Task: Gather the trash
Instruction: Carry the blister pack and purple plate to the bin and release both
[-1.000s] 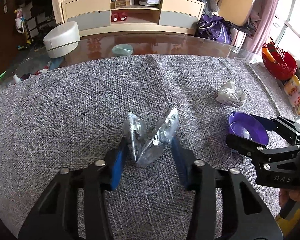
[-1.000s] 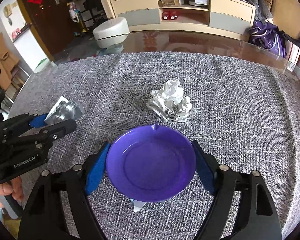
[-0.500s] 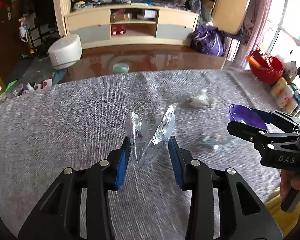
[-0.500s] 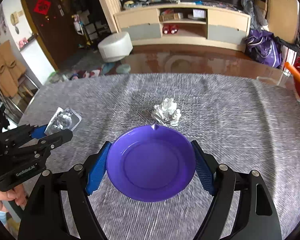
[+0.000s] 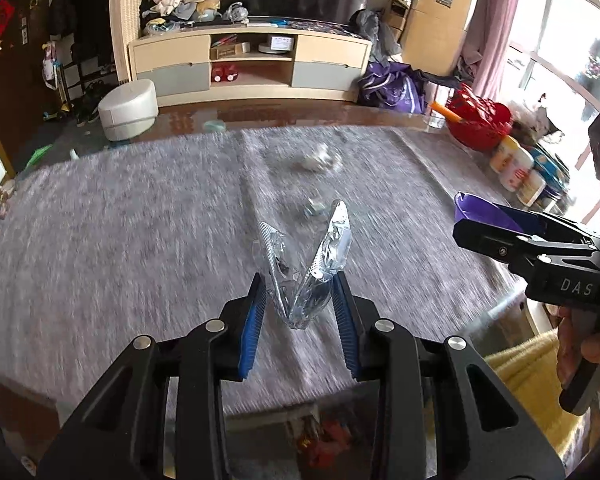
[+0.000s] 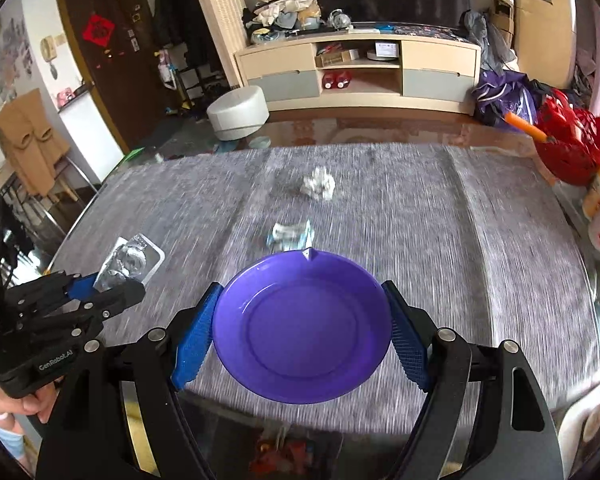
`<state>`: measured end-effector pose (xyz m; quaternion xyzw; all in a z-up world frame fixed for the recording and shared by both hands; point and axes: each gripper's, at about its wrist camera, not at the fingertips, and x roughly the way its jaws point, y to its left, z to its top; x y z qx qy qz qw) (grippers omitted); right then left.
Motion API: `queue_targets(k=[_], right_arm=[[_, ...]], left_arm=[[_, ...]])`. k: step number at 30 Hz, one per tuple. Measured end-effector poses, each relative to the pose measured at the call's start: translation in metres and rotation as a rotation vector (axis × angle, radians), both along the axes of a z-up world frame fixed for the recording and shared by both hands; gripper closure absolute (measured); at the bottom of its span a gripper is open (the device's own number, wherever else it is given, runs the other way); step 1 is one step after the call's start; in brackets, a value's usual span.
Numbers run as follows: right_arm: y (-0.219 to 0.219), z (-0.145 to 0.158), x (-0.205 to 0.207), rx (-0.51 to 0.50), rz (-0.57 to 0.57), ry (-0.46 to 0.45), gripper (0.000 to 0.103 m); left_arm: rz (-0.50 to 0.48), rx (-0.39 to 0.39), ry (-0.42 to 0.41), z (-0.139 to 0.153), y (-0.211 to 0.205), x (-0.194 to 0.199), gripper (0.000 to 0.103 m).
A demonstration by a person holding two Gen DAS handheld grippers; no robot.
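At the left, the left tongs point(image 5: 300, 300) are clenched on a folded silvery foil-and-clear-plastic blister wrapper point(image 5: 306, 264), lifted clear of the grey woven cloth-covered surface point(image 5: 140, 240). Farther along lie a small crumpled bluish wrapper point(image 6: 290, 234) and, beyond it, a crumpled white paper ball point(image 6: 319, 184), both loose on the cloth. To the right, the right tongs point(image 6: 302, 332) grasp a round purple plastic dish point(image 6: 302, 332) by its rim, held level above the near edge. Gripped only at its fold, the slick wrapper could slip out; any tilt of the dish would spill whatever lands in it.
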<state>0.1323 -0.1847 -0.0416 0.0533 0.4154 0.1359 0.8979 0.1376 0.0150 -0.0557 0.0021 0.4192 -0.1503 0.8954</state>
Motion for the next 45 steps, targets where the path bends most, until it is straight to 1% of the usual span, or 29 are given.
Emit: queue_targets(k=[6,12,14,19,24,28,32,35,40,41,42,43,44,45], right_arm=[[-0.007,-0.013,-0.046,0.013,0.004,0.016,0.024],[-0.01,-0.043,-0.083,0.035,-0.001,0.068,0.024],[-0.008,-0.057,-0.092,0.04,0.0,0.098,0.024],[-0.005,-0.086,-0.111,0.033,-0.008,0.141,0.024],[-0.003,-0.114,-0.119,0.034,-0.014,0.196,0.024],[0.004,-0.135,-0.123,0.031,-0.01,0.233,0.024],[0.007,-0.157,-0.127,0.022,-0.015,0.264,0.024],[0.008,-0.171,-0.125,0.03,-0.016,0.298,0.024],[0.01,-0.18,-0.121,0.043,-0.007,0.324,0.023],[0.01,-0.181,-0.12,0.046,-0.009,0.328,0.023],[0.009,-0.183,-0.12,0.049,-0.009,0.332,0.023],[0.009,-0.184,-0.119,0.051,-0.011,0.337,0.02],[0.009,-0.184,-0.118,0.049,-0.014,0.338,0.014],[0.009,-0.184,-0.117,0.049,-0.018,0.338,0.011]], left_arm=[[-0.018,-0.006,0.029,-0.017,-0.013,-0.051,0.071],[-0.036,-0.008,0.073,-0.045,-0.023,-0.09,0.071],[-0.038,-0.012,0.103,-0.059,-0.026,-0.101,0.071],[-0.048,-0.013,0.177,-0.096,-0.03,-0.124,0.071],[-0.039,-0.012,0.246,-0.129,-0.031,-0.137,0.071],[-0.03,-0.009,0.3,-0.153,-0.031,-0.14,0.071],[-0.033,0.003,0.35,-0.173,-0.034,-0.141,0.07],[-0.03,0.011,0.373,-0.182,-0.033,-0.142,0.068],[-0.018,0.004,0.399,-0.19,-0.03,-0.14,0.064],[-0.014,0.003,0.402,-0.191,-0.031,-0.14,0.061],[-0.01,0.002,0.403,-0.191,-0.031,-0.139,0.053],[-0.006,0.003,0.402,-0.191,-0.03,-0.138,0.05],[-0.003,0.003,0.401,-0.191,-0.03,-0.137,0.045],[-0.001,0.003,0.401,-0.19,-0.029,-0.136,0.039]])
